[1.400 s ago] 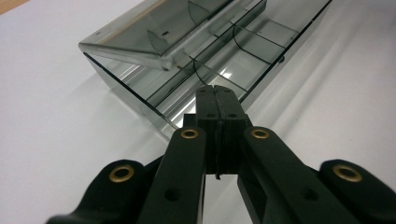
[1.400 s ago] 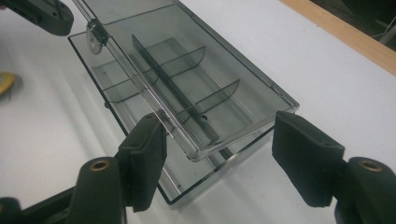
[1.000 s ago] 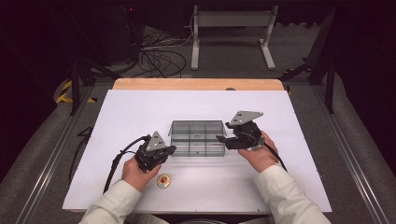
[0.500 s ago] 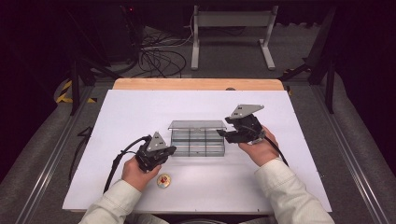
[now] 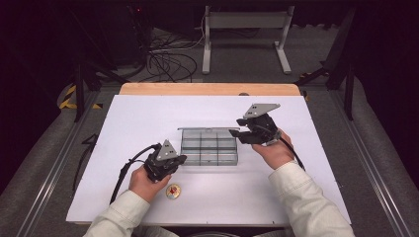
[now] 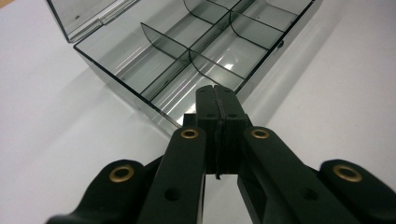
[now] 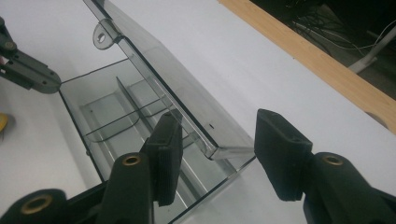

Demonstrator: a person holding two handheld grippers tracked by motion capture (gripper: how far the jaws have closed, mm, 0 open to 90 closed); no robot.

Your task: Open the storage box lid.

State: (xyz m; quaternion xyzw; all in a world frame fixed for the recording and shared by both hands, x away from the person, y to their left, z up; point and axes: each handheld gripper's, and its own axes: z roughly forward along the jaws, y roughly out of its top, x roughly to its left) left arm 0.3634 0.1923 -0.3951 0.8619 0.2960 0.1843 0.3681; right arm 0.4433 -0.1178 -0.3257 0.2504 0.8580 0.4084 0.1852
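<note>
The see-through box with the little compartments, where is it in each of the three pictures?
High view: the clear divided box lies mid-table, between the two grippers.
Left gripper view: it runs across the upper half, beyond the shut jaws.
Right gripper view: it runs from upper left to lower middle, its raised lid between the jaws.
Shared landmark: the lid.

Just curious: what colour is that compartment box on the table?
The box is smoky grey, see-through plastic; clearest in the left gripper view.
</note>
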